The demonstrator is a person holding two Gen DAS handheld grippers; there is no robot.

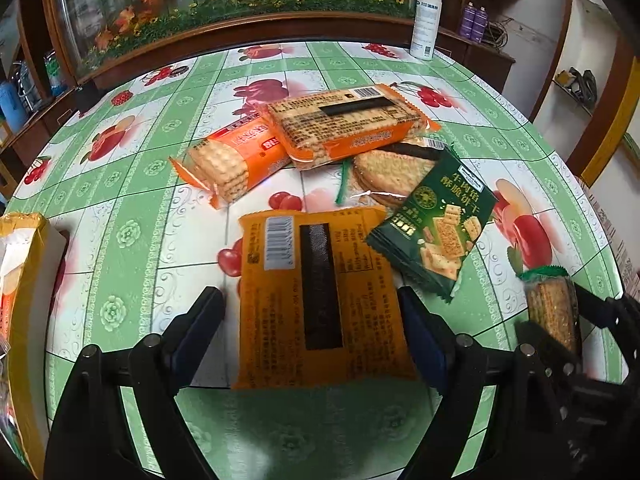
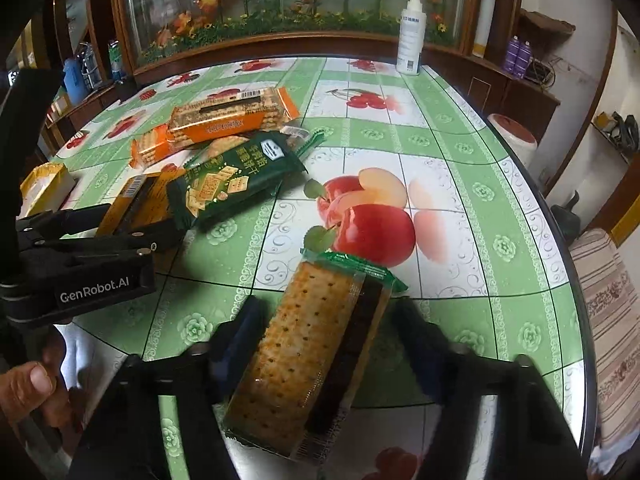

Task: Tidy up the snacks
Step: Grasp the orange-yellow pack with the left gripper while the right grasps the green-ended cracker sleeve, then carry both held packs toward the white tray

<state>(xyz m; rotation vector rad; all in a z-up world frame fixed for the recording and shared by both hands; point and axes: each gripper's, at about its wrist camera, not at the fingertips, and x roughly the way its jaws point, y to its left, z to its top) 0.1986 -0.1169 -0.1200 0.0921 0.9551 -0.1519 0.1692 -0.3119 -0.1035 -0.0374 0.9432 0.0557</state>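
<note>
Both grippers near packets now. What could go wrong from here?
1. The left gripper straddles the orange packet with its fingers apart and not visibly touching; closing off-centre may skew it.
2. The dark green packet overlaps the orange packet's corner, so a lift could drag it.
3. The cracker pack sits tilted in the right gripper, grip unclear; it may slip.

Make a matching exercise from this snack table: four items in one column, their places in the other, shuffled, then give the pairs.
Items
1. flat orange snack packet
2. clear green-ended cracker pack
3. dark green biscuit pouch
4. white spray bottle

Places
A. at the far table edge
B. between the right gripper fingers
C. between the left gripper fingers
D. lying partly over a round-cracker pack

Pairs: 1-C, 2-B, 3-D, 4-A
</note>
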